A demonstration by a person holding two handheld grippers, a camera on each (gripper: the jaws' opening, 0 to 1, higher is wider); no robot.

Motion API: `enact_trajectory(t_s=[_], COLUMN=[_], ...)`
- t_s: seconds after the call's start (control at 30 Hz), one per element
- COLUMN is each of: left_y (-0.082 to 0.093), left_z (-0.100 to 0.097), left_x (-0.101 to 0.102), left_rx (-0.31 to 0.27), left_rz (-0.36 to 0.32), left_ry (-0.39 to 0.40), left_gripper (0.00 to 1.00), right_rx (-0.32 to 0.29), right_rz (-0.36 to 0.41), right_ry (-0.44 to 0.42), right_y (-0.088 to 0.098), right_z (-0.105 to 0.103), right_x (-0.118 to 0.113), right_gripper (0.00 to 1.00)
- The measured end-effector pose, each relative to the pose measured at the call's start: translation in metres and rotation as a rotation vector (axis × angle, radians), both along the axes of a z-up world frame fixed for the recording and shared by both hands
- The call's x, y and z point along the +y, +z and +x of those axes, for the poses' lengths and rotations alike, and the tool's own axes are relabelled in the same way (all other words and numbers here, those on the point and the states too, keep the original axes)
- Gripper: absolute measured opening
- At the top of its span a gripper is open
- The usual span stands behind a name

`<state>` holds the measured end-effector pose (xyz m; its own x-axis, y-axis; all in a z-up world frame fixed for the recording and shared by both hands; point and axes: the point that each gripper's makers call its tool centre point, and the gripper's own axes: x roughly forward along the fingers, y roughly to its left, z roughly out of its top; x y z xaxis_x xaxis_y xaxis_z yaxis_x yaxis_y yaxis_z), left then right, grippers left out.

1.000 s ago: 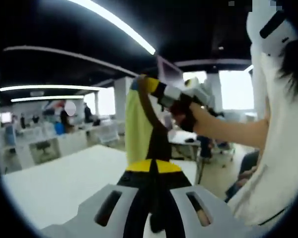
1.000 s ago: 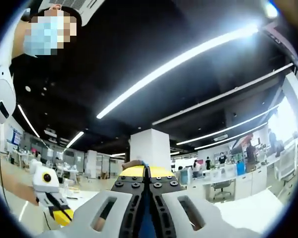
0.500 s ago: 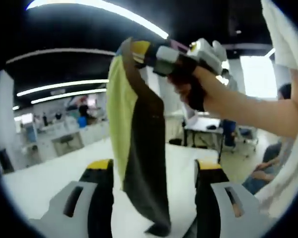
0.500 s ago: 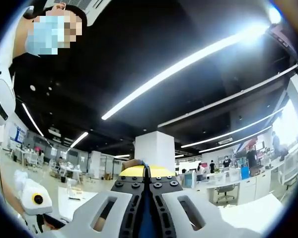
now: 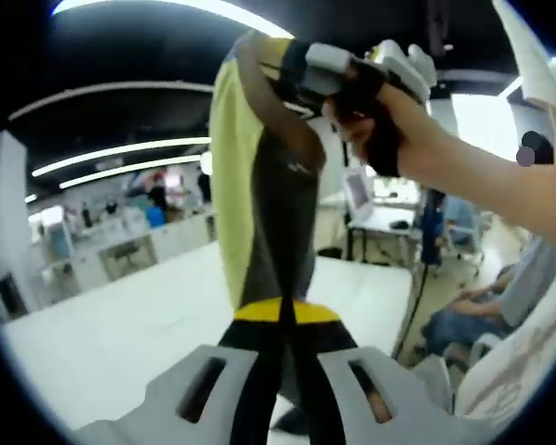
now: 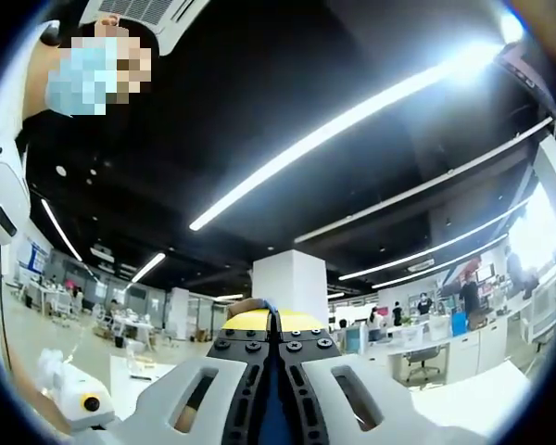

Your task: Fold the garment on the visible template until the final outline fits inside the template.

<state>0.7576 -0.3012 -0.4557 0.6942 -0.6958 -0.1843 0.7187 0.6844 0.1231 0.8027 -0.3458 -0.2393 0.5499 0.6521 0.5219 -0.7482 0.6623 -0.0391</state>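
Observation:
The garment [image 5: 250, 204], yellow on one side and dark grey on the other, hangs in a long strip in the left gripper view. Its top is pinched by my right gripper [image 5: 280, 57], held high by a hand in a black glove [image 5: 371, 102]. My left gripper [image 5: 283, 313] is shut on the garment's lower part, and the hem dangles below the jaws. In the right gripper view my right gripper [image 6: 271, 317] is shut, with a bit of fabric [image 6: 252, 304] peeking out at its tips. The left gripper [image 6: 74, 406] appears low on the left there.
A white table [image 5: 111, 324] lies under the hanging garment. Beyond its far edge stand a desk with a monitor [image 5: 363, 197] and a seated person [image 5: 486, 311]. The person's white sleeve [image 5: 528, 56] is at the right. Office desks [image 6: 445, 348] fill the background.
My left gripper, open half a second ago beside the hanging garment, has shut on its lower part. The right gripper kept its hold at the top and sits slightly higher in view.

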Motion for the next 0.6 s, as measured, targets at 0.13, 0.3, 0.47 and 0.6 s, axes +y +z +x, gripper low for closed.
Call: enact_trajectory(t_s=[0.13,0.3,0.47,0.6], left_y=[0.006,0.026,0.056,0.074], left_z=[0.002,0.010,0.021,0.023], left_x=[0.014,0.053,0.099,0.123], left_rx=[-0.018,-0.066,-0.126,-0.171], left_rz=[0.005,-0.007,-0.036,-0.051], left_ry=[0.025,0.112,0.223,0.282], left_gripper=[0.00,0.00,0.00,0.00], right_rx=[0.000,0.003,0.016,0.020], right_rz=[-0.001,-0.007,-0.028,-0.060], right_ry=[-0.015,-0.039,-0.053,-0.059], right_y=[-0.001,-0.003,-0.009,-0.015], right_z=[0.001,0.001,0.000,-0.003], right_x=[-0.007,-0.018,-0.023,-0.022], right_gripper=[0.01,0.01,0.01,0.01])
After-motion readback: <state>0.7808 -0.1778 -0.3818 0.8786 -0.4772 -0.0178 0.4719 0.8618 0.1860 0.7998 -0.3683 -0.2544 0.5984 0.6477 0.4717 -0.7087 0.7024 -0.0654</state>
